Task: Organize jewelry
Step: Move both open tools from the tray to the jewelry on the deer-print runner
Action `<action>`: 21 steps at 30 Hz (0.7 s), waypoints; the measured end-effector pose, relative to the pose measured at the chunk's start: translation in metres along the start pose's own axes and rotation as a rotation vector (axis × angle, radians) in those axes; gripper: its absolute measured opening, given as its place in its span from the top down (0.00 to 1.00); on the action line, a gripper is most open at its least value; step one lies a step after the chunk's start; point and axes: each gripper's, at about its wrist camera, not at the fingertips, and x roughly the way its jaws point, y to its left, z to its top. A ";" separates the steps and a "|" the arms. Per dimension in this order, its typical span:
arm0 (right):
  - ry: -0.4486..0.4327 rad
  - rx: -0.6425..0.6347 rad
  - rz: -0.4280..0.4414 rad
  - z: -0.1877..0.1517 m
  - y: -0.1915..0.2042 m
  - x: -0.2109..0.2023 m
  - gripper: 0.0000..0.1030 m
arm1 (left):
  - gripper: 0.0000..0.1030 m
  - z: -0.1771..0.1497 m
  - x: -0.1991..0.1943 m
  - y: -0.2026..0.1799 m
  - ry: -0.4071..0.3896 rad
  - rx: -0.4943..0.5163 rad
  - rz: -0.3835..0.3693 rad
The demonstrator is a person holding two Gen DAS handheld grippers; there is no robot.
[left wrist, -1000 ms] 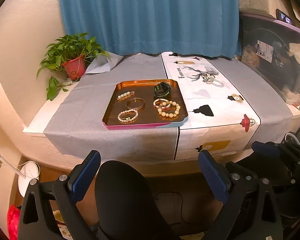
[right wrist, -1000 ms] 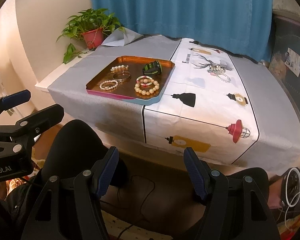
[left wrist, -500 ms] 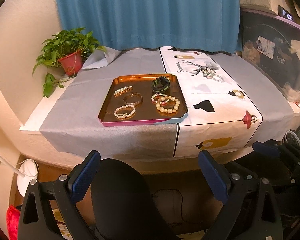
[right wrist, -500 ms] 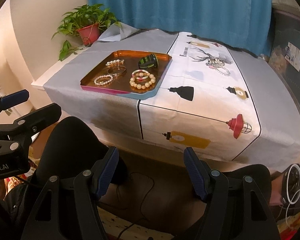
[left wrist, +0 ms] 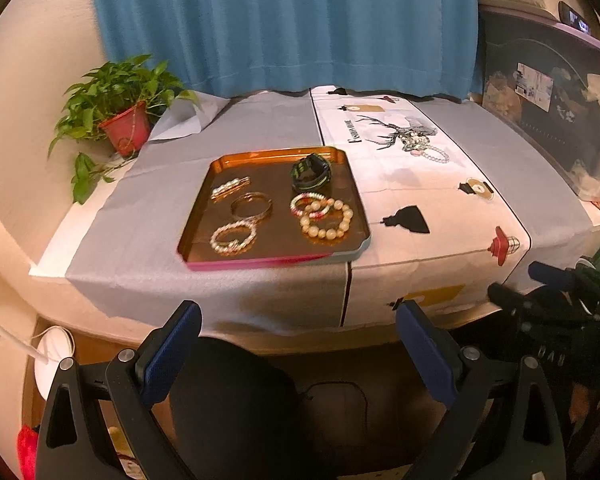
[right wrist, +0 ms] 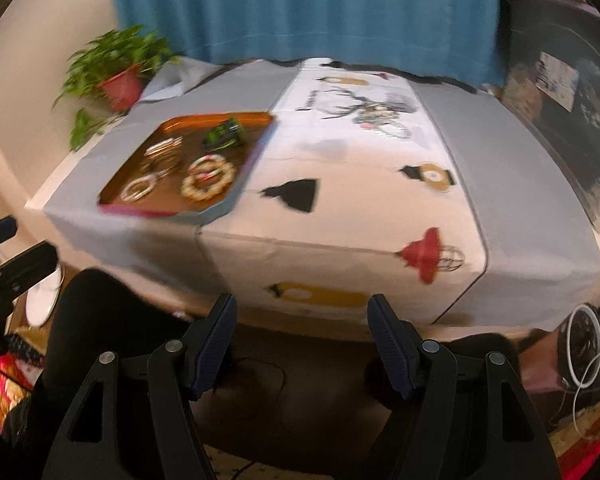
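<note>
An orange tray (left wrist: 204, 184) (right wrist: 256, 150) sits on the table, left of centre. It holds several bracelets: a large cream bead bracelet (left wrist: 327, 220) (right wrist: 208, 182), a pearl one (left wrist: 233, 237), a gold bangle (left wrist: 251, 205), a pearl clip (left wrist: 230, 189) and a black-green band (left wrist: 311, 171) (right wrist: 224, 136). A loose pile of jewelry (left wrist: 422, 146) (right wrist: 382, 118) lies on the white runner at the back. My left gripper (left wrist: 298, 350) is open and empty, below the table's front edge. My right gripper (right wrist: 302, 340) is open and empty, also in front of the table.
A potted plant (left wrist: 120, 118) stands at the table's back left. A blue curtain (left wrist: 284, 24) hangs behind. A dark clear bin (left wrist: 548, 92) stands at the right. A knee in black (left wrist: 236, 404) is between the left gripper's fingers. A white disc with a cable (left wrist: 52, 364) lies on the floor.
Both grippers have moved toward the table, so the tray and runner look larger. The right wrist view is now blurred from motion. Both grippers stay open.
</note>
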 end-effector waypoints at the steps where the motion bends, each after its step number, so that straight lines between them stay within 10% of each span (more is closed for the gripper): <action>1: -0.003 0.010 -0.010 0.004 -0.007 0.002 0.34 | 0.06 0.005 0.003 -0.002 0.002 0.001 -0.006; 21: -0.054 0.146 -0.099 0.180 -0.161 0.164 0.34 | 0.06 0.167 0.135 -0.067 0.000 0.034 -0.092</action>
